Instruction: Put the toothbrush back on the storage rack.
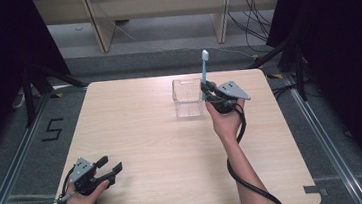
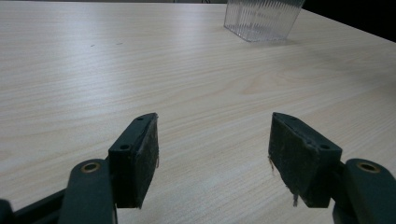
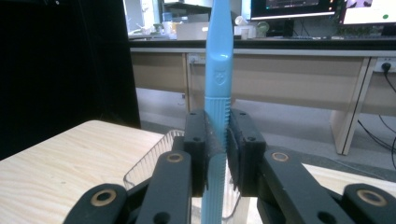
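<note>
A light blue toothbrush [image 1: 205, 72] stands upright, head up, clamped by its handle [image 3: 217, 93] in my right gripper [image 1: 210, 91], which is shut on it. That gripper hovers at the right edge of a clear ribbed plastic container [image 1: 187, 97] at the table's far middle; the container's rim [image 3: 152, 158] lies just below the jaws. My left gripper [image 1: 110, 165] rests near the table's front left corner, open, with nothing between its pads [image 2: 140, 149]. From there the container [image 2: 261, 18] lies far ahead.
The light wooden table [image 1: 164, 154] is bare apart from the container. Black curtains flank both sides, desk legs and cables stand beyond the far edge, and a black cable trails from the right gripper along the forearm.
</note>
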Available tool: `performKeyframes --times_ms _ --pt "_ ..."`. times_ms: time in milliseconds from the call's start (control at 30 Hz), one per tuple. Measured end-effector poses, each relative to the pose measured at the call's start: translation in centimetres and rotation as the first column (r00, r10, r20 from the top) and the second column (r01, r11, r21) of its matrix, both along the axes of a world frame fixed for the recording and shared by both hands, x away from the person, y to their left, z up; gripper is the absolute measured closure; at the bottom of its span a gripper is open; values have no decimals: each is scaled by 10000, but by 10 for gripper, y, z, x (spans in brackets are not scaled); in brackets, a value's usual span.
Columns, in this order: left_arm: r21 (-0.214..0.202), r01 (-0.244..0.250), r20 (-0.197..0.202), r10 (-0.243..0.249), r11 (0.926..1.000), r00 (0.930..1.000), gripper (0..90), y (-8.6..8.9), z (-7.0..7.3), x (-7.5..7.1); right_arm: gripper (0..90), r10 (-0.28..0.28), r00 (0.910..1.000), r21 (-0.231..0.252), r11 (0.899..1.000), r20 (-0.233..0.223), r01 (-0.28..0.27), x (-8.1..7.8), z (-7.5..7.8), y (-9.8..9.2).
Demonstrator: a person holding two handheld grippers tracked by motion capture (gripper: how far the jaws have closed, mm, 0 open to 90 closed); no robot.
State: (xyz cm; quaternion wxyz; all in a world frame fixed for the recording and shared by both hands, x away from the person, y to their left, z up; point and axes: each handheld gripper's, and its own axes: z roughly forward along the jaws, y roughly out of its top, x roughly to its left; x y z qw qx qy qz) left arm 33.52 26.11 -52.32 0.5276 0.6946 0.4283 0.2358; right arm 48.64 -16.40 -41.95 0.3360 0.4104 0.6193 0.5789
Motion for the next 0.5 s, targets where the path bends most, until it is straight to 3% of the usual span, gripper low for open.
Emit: performKeyframes --times_ms 500 --pt "-71 -33 -12 33 10000 10000 328 0 0 0 790 -300 9995 -97 9995 44 300 14 -2 5"
